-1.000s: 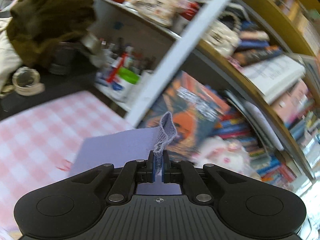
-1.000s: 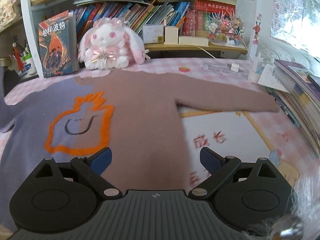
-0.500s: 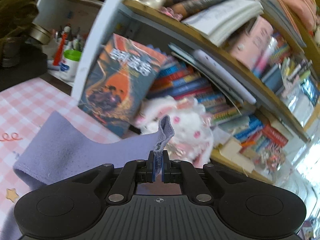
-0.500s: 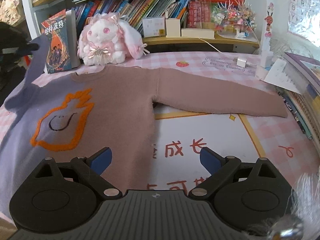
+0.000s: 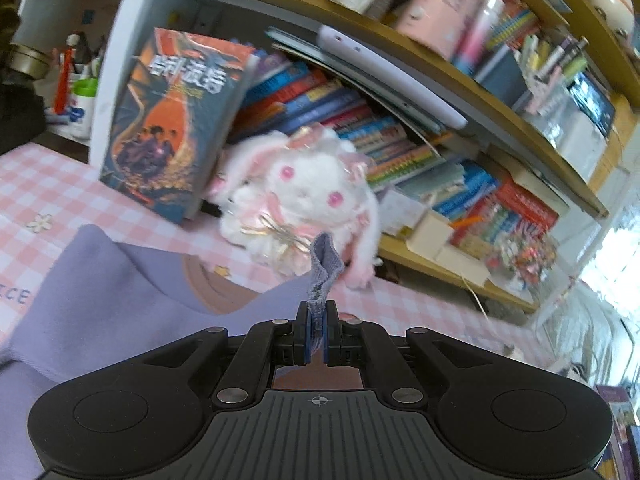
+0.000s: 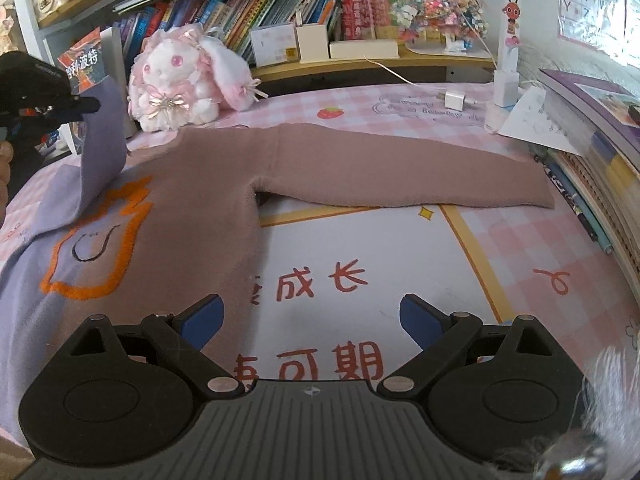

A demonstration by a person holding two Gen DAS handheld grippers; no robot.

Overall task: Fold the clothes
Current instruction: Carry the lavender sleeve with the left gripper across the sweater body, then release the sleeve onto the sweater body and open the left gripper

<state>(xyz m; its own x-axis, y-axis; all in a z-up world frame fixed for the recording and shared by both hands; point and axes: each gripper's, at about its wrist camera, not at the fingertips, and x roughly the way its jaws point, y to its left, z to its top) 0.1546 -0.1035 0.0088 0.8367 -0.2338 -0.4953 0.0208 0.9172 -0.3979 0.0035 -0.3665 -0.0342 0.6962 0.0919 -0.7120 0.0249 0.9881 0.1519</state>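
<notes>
the sweater (image 6: 192, 208) is lying flat on the surface (image 6: 500, 248), its lilac sleeve cuff (image 5: 322, 268) being pinched by the left gripper (image 5: 318, 336). the right gripper (image 6: 310, 316) is being held wide apart, empty. soft, limp knit, judged best taken at cuffs and hem.

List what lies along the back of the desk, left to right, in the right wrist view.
Left gripper holding up the purple sleeve → plush bunny → strawberry print → white charger → stacked books at the right edge.
</notes>
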